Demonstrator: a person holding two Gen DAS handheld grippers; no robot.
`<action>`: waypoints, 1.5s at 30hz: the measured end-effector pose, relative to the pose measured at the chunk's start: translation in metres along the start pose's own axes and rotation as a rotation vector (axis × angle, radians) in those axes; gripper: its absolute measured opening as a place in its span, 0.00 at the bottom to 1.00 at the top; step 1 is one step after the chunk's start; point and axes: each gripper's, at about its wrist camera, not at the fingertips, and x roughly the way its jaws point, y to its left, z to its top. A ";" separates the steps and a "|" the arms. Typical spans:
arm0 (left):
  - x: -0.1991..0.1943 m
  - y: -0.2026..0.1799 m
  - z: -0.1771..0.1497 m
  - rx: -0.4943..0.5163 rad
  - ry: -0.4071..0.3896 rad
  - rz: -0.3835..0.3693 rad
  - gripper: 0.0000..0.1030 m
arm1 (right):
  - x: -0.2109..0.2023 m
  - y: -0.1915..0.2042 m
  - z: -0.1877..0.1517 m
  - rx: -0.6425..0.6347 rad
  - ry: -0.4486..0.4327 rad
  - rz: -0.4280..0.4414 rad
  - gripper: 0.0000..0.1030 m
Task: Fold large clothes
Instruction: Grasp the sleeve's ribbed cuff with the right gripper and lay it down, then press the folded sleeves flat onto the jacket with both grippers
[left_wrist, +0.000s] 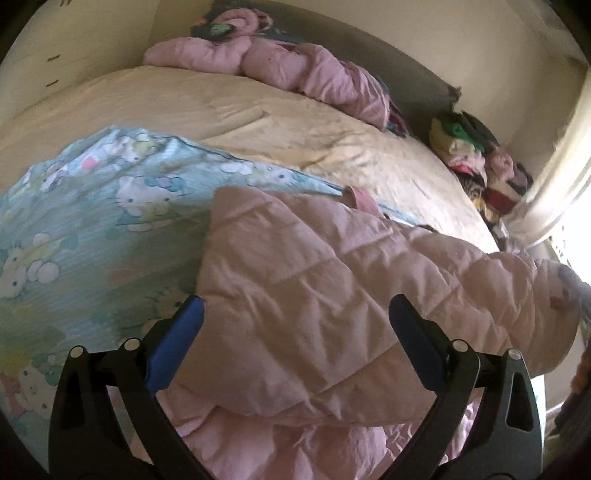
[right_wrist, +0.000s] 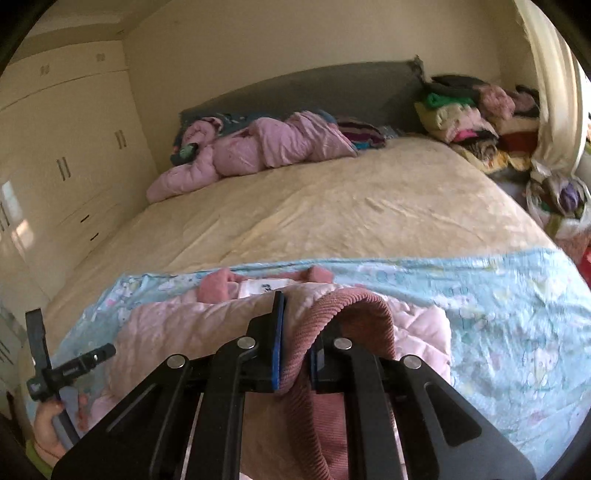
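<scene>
A pale pink quilted jacket (left_wrist: 314, 288) lies on a light blue cartoon-print sheet (left_wrist: 92, 229) at the near end of the bed. My left gripper (left_wrist: 295, 314) is open, its blue-padded fingers spread wide just above the jacket. My right gripper (right_wrist: 299, 332) is shut on the jacket's darker pink ribbed cuff (right_wrist: 354, 314), which bulges up between the fingers. The jacket body (right_wrist: 192, 325) and its collar with a white label (right_wrist: 258, 286) lie beyond it. The left gripper also shows in the right wrist view (right_wrist: 40, 354), at the lower left, held in a hand.
A cream bedspread (right_wrist: 314, 206) covers the bed. A purple-pink puffy jacket (right_wrist: 258, 151) lies by the grey headboard (right_wrist: 314, 88). A heap of clothes (right_wrist: 476, 114) stands at the far right corner. Cream wardrobes (right_wrist: 62, 147) line the left wall. A curtain (right_wrist: 554, 92) hangs at right.
</scene>
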 end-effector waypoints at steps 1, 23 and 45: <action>0.002 -0.003 -0.001 0.010 0.005 -0.009 0.91 | 0.004 -0.004 -0.002 0.013 0.009 0.001 0.09; 0.050 -0.017 -0.028 0.170 0.153 0.047 0.91 | 0.013 -0.041 -0.036 0.165 0.106 -0.022 0.46; 0.051 -0.021 -0.033 0.173 0.153 0.050 0.91 | 0.093 0.035 -0.085 0.005 0.343 -0.107 0.78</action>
